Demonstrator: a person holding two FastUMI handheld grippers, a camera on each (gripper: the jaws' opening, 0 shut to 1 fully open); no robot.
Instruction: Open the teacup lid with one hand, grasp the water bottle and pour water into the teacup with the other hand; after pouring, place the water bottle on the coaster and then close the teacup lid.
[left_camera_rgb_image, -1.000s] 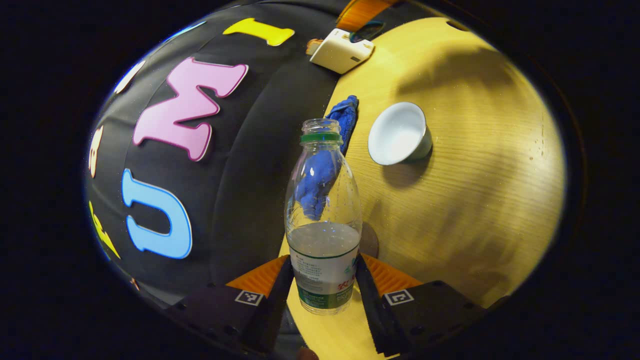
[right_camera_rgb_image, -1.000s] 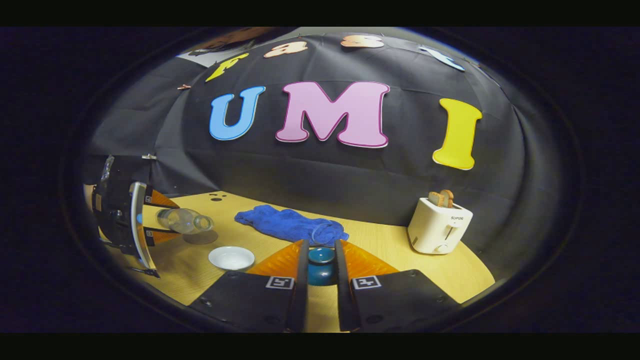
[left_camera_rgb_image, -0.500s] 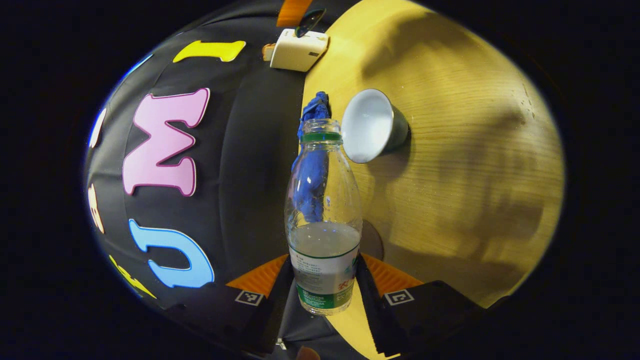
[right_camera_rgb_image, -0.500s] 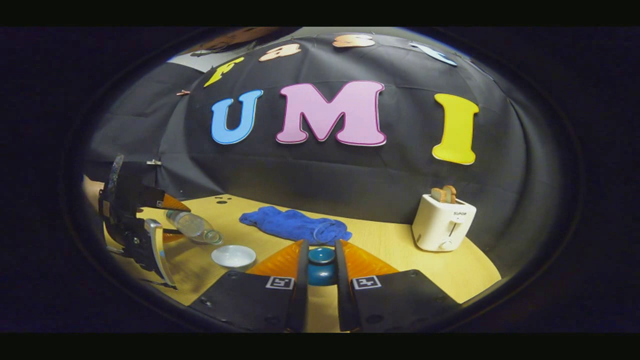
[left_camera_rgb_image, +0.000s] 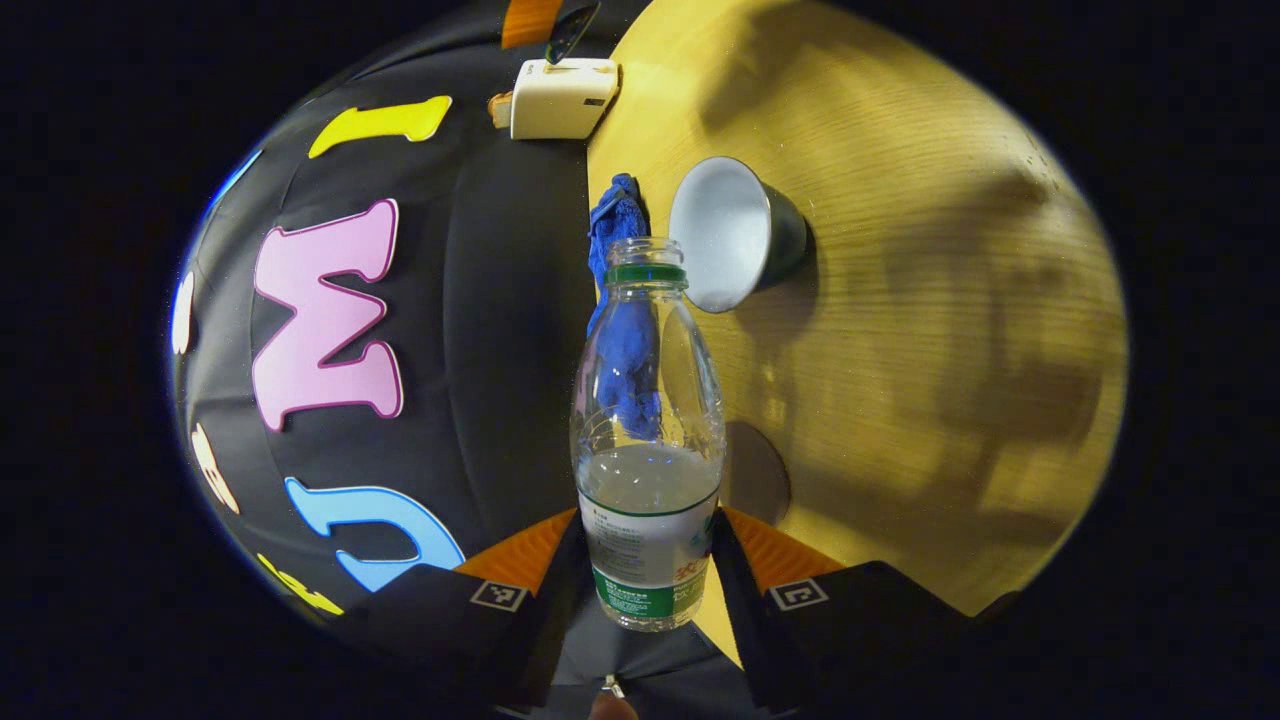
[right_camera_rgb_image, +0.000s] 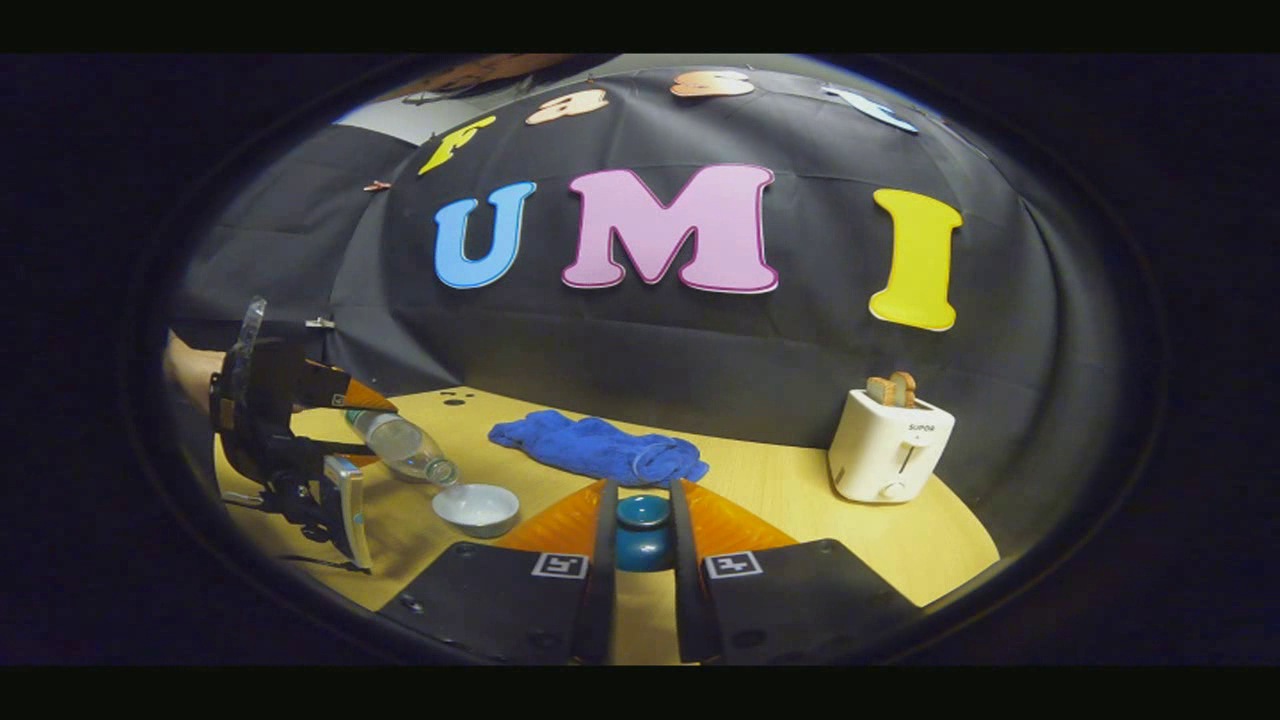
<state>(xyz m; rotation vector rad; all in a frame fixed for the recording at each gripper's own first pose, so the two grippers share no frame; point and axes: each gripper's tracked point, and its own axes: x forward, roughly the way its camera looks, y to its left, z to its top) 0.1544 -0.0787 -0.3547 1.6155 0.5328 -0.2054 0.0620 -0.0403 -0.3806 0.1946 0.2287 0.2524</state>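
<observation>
My left gripper (left_camera_rgb_image: 648, 560) is shut on a clear, uncapped water bottle (left_camera_rgb_image: 645, 430) with a green neck ring, part full. The bottle is tipped, its mouth close beside the rim of the open white-lined teacup (left_camera_rgb_image: 730, 235). In the right gripper view the same bottle (right_camera_rgb_image: 400, 447) slants down toward the teacup (right_camera_rgb_image: 476, 508), held by the left gripper (right_camera_rgb_image: 330, 440). My right gripper (right_camera_rgb_image: 640, 545) is shut on the dark blue teacup lid (right_camera_rgb_image: 641, 535), held above the table. A round dark coaster (left_camera_rgb_image: 755, 480) lies on the table behind the bottle.
A blue cloth (right_camera_rgb_image: 600, 450) lies at the back of the wooden table (right_camera_rgb_image: 780, 490). A white toaster (right_camera_rgb_image: 890, 450) with bread stands at the right. A hand (right_camera_rgb_image: 190, 365) holds the left gripper at the far left.
The left gripper has tipped the bottle further and brought its mouth closer to the teacup. The right gripper holds the lid almost still.
</observation>
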